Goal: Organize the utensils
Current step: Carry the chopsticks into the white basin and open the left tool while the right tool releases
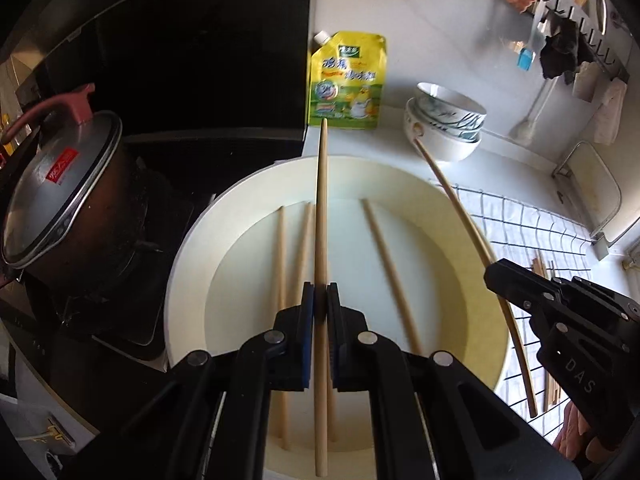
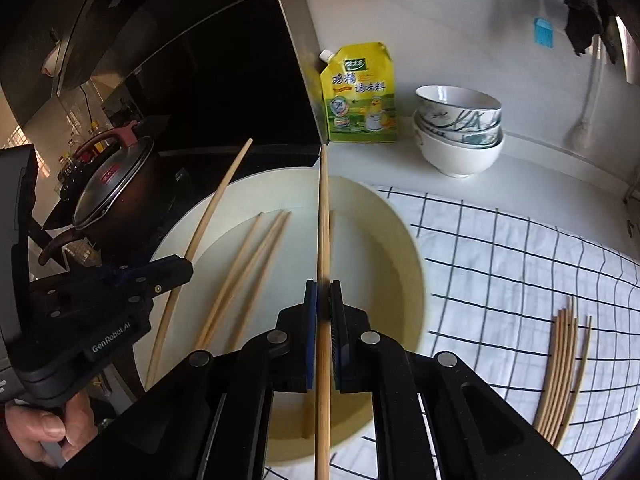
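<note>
Chopsticks are clamped one apiece in the left gripper (image 1: 320,300) and right gripper (image 2: 323,300), raised above the cream basin (image 1: 192,248) where others lie. Beyond, stacked bowls (image 2: 460,136) could be struck by a swinging tip.

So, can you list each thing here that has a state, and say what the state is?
Left claw: shut on one chopstick.
Right claw: shut on another chopstick.
Basin: open, loose chopsticks lying inside.
Pot: lid on.
Bowls: stacked, upright.
Seasoning pouch: upright, cap on.
Chopstick bundle: lying on the checked cloth.
</note>
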A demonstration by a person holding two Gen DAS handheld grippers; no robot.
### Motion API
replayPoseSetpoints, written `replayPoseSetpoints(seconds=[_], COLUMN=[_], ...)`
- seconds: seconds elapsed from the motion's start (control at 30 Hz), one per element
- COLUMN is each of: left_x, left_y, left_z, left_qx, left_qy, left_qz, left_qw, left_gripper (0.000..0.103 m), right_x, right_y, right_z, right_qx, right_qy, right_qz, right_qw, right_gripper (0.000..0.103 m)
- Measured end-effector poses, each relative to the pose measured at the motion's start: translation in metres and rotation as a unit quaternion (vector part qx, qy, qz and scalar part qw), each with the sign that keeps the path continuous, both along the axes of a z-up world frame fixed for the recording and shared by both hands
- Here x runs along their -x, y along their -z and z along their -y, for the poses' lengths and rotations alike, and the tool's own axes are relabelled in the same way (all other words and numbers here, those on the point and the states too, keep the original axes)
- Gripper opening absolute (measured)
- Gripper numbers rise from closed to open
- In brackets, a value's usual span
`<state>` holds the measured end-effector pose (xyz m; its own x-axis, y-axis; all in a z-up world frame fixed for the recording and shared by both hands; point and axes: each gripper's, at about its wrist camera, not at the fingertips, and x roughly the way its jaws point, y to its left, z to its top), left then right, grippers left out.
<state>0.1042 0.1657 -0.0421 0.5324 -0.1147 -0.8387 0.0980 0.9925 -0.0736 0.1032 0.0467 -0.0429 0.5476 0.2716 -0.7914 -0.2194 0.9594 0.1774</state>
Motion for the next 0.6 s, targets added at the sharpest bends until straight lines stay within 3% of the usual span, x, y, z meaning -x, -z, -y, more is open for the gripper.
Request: replayPoseSetpoints(seconds=[0.27, 0.6], left_x=[-0.014, -0.023], left_y=[0.028, 0.054], left_z=[-0.013, -0.011], left_qx=[0.003, 0.000], left_qy=[0.021, 0.042], left_qz=[-0.033, -0.067], left_qw=[0.9992, 0.9969], left_gripper=[0.007, 0.007], right_x=[-0.020, -0.030], right_y=[0.026, 0.059], right_z=[-0.031, -0.033], right_qx=[0.006, 0.014], right_qy=[0.008, 0.035], right_qz=[-0.037, -0.082], right_qw=[0.999, 0.996], right_gripper=[0.006, 0.006])
